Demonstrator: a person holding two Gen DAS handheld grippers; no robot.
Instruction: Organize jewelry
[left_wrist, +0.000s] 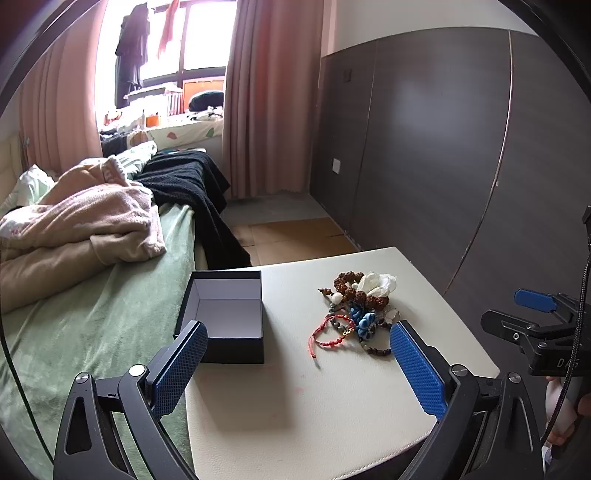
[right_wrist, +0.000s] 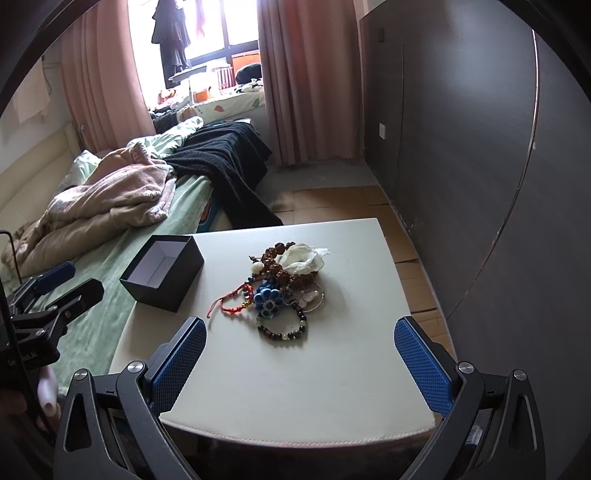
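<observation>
A heap of jewelry (left_wrist: 360, 310) (right_wrist: 286, 282) lies on the white table (left_wrist: 303, 398) (right_wrist: 295, 373): brown seed beads, a white cloth flower, a blue knitted flower (right_wrist: 269, 301), a red cord bracelet (left_wrist: 327, 334) (right_wrist: 229, 301) and a dark bead bracelet (right_wrist: 282, 326). Left of it stands an open black box (left_wrist: 225, 317) (right_wrist: 162, 273), white inside and empty. My left gripper (left_wrist: 299, 360) is open, hovering over the near table between box and heap. My right gripper (right_wrist: 301, 349) is open too, just short of the heap. Each gripper shows at the edge of the other's view.
A bed (left_wrist: 92, 295) with a green cover, pink blankets and a black throw adjoins the table's left side. Dark wardrobe panels (left_wrist: 443, 147) rise on the right. Brown cardboard (right_wrist: 332, 206) covers the floor beyond the table; curtains and a window lie further back.
</observation>
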